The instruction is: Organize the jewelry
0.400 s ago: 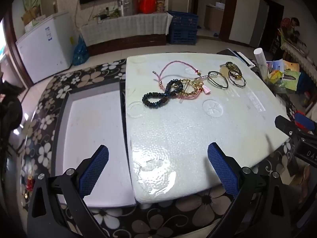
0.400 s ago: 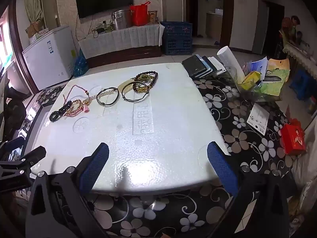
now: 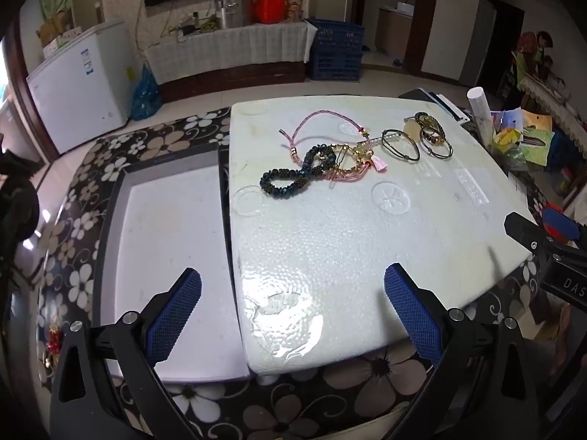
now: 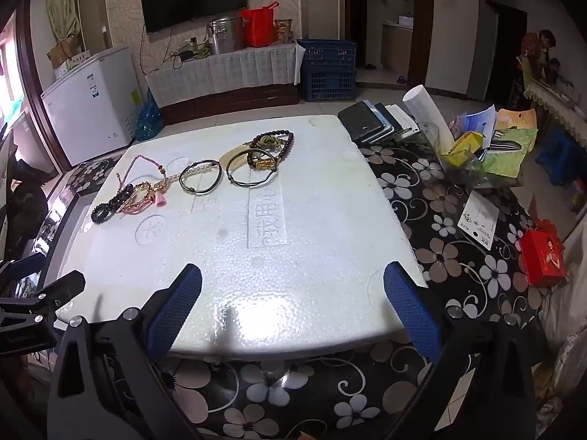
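Several bracelets lie on the far half of a white foam board [image 3: 348, 242]. A dark beaded bracelet [image 3: 290, 178] tangles with a gold and pink one [image 3: 345, 165] under a pink cord [image 3: 315, 124]. Right of them lie a thin pearl bangle [image 3: 400, 145] and dark bangles [image 3: 434, 143]. In the right wrist view the dark beaded bracelet [image 4: 110, 203], the pearl bangle [image 4: 201, 176], a black bangle [image 4: 251, 172] and a brown bead string [image 4: 275, 143] show. My left gripper [image 3: 291, 315] is open and empty at the board's near edge. My right gripper [image 4: 291, 315] is open and empty too.
A shallow grey tray with a white floor [image 3: 168, 256] sits left of the board on the flowered tablecloth [image 4: 458, 256]. Right of the board lie stacked notebooks [image 4: 378, 121], a paper roll [image 4: 429, 113], leaflets and a red box [image 4: 543, 256].
Both views have shifted only slightly; the jewelry lies as before and both grippers stay open.
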The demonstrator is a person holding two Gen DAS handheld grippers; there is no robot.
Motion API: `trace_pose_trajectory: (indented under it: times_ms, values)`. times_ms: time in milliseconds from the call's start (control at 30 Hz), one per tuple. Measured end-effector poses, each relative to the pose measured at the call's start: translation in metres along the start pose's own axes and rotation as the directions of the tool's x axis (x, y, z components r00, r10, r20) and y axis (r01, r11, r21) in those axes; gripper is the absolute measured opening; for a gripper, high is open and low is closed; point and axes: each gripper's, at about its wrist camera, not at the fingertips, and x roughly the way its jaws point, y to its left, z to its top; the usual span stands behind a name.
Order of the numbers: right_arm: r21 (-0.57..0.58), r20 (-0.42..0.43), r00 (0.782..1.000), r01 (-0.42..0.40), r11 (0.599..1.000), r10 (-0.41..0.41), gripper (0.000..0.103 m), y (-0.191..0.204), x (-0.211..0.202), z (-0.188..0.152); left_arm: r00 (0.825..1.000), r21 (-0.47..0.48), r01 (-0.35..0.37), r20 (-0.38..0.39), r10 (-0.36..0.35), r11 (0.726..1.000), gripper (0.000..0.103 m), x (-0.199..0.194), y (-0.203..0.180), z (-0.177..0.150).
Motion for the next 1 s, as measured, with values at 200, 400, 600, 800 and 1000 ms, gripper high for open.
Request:
trace_pose_trajectory:
  times_ms: [200,400,600,800,1000]
  values:
    - [0.004,0.001,1.000,0.007,1.000,-0.007,0.098,0.0029,0.0008,0.0003,1.000,0.008,-0.007,0.009,0.007,1.000,0.101,-0.0012,-0.0001,0.0001]
    - [0.004,0.000,1.000,0.007,1.000,-0.007,0.098,0.0032,0.0013,-0.0001,1.000,0.010,-0.008,0.010,0.008,1.000,0.101,-0.0019,-0.0004,0.0003]
    - [0.001,-0.003,1.000,0.006,1.000,-0.006,0.098,0.0040,0.0011,-0.0003,1.000,0.008,-0.010,0.011,0.010,1.000,0.101,-0.0019,-0.0004,-0.0001]
    - [0.001,-0.004,1.000,0.005,1.000,-0.005,0.098,0.0039,0.0016,-0.0004,1.000,0.008,-0.010,0.011,0.010,1.000,0.101,-0.0018,-0.0008,-0.0002]
    - [0.000,-0.006,1.000,0.004,1.000,-0.004,0.098,0.0045,0.0021,-0.0006,1.000,0.009,-0.011,0.010,0.011,1.000,0.101,-0.0019,-0.0012,-0.0001]
